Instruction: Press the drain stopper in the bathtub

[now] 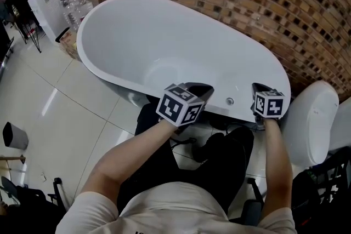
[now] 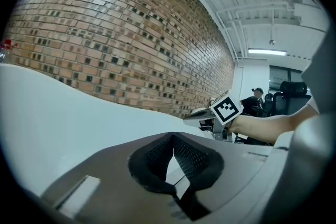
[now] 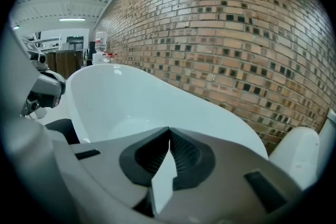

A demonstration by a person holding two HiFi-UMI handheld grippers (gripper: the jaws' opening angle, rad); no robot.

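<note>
A white oval bathtub (image 1: 137, 35) stands against a brick wall. No drain stopper shows in its basin in any view. A small round metal fitting (image 1: 230, 101) sits on the tub's near wall, between my two grippers. My left gripper (image 1: 201, 89) hangs over the near rim, jaws shut with nothing between them (image 2: 173, 135). My right gripper (image 1: 258, 87) is held at the rim to the right of the fitting, also shut and empty (image 3: 169, 130). The bathtub (image 3: 121, 107) lies ahead of it in the right gripper view.
A white toilet (image 1: 310, 118) stands close to the tub's right end. Water bottles (image 1: 77, 1) and a white box (image 1: 48, 11) are at the tub's far left end. A grey bin (image 1: 13, 136) sits on the tiled floor at the left. My legs are against the tub's near side.
</note>
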